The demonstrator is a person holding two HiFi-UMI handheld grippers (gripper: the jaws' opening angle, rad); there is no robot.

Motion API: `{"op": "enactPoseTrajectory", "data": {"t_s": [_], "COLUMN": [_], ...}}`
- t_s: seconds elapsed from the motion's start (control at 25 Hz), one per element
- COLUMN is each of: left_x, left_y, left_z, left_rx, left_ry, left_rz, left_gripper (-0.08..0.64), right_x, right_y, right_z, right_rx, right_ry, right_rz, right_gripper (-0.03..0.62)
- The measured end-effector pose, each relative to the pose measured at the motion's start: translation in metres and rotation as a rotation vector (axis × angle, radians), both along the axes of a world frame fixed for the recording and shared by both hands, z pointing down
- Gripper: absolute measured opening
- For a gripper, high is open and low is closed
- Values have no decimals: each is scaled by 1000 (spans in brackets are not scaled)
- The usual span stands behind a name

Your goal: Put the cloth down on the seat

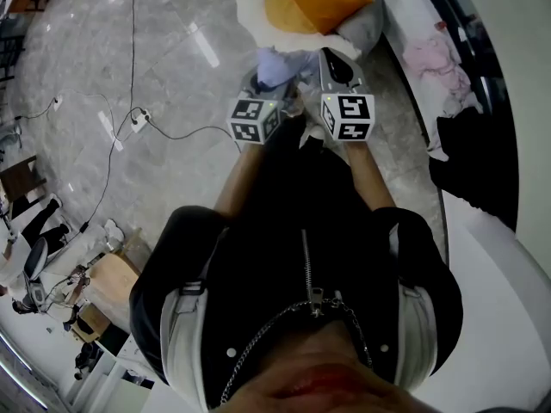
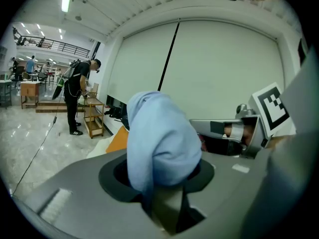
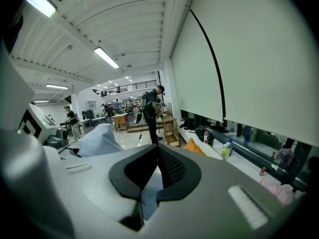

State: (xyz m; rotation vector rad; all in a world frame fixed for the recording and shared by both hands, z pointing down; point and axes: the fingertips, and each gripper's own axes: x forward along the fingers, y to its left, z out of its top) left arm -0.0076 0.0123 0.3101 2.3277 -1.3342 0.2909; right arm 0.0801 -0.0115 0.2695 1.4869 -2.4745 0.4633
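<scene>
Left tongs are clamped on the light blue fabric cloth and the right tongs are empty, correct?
Not quite. The right tongs are not empty: the right gripper view shows them shut on the same light blue fabric cloth. The left tongs are indeed clamped on it.

Lt-blue cloth (image 2: 162, 138) bunched up, held aloft.

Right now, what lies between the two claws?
The cloth, pinched by the left claw and right claw; the head view shows it between them.
</scene>
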Motion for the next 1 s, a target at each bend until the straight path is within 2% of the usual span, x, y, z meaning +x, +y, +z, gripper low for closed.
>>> {"op": "enactPoseTrajectory", "data": {"t_s": [0.48,0.72,1.0], "left_x": [-51,-73,-76], "left_y": [-100,-135,-164], "left_z": [-5,-9,0], "left_rx": [14,21,3], "left_ry": [27,27,30], "left_rz": [-13,0,7], "left_gripper": [170,170,170], "right_x": [-56,-83,-82], "right_y": [-97,-131,-153], "right_z": [-9,-15,-9], "right_rx": [26,35,22], "right_ry": [35,38,44], "right_rz": [-24,-23,-4], "right_gripper": [3,3,3]}}
